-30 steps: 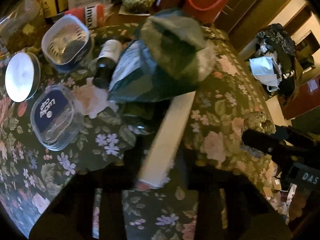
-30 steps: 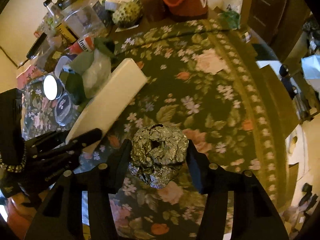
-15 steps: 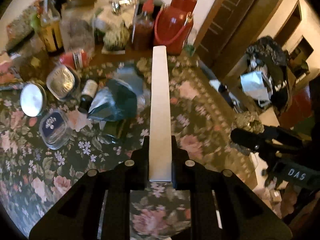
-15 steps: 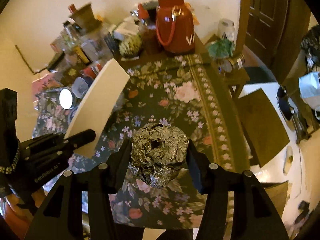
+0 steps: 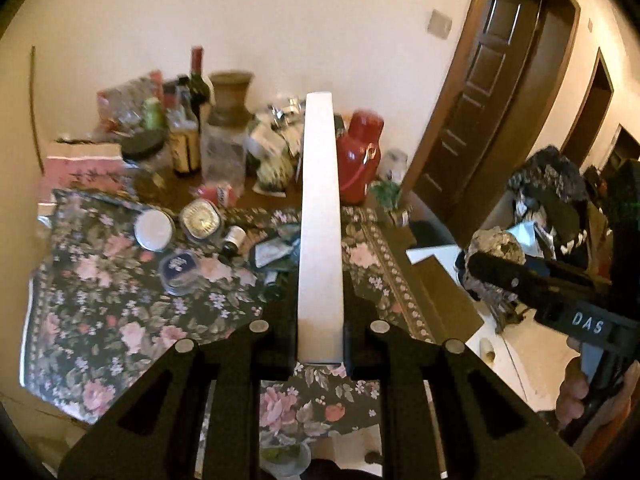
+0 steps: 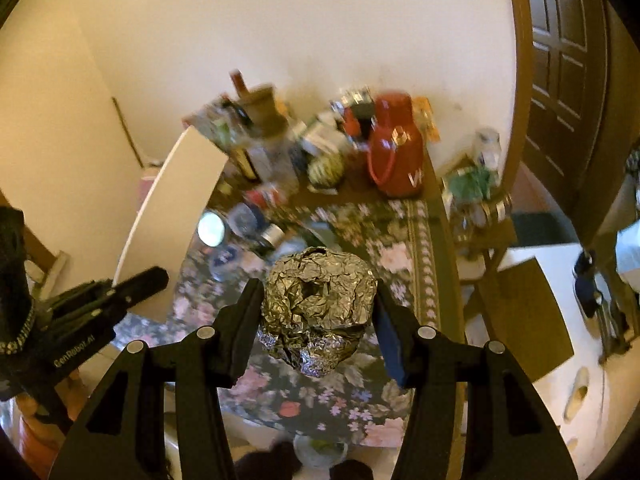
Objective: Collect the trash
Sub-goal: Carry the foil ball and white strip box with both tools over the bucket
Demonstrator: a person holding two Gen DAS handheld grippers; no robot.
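My left gripper is shut on a long flat white box, held edge-on and lifted well above the floral tablecloth. The white box shows broadside in the right wrist view, with the left gripper below it. My right gripper is shut on a crumpled ball of aluminium foil, held in the air above the table. The foil ball and right gripper show at the right of the left wrist view.
The table holds a crumpled teal wrapper, small lidded tubs, a round tin lid, bottles and a red thermos jug at the back. A dark wooden door stands right. A cluttered bag sits beyond.
Both grippers have risen and pulled back from the table with their loads; the table now looks far smaller. The white box swung from slanted to straight ahead in the left wrist view.
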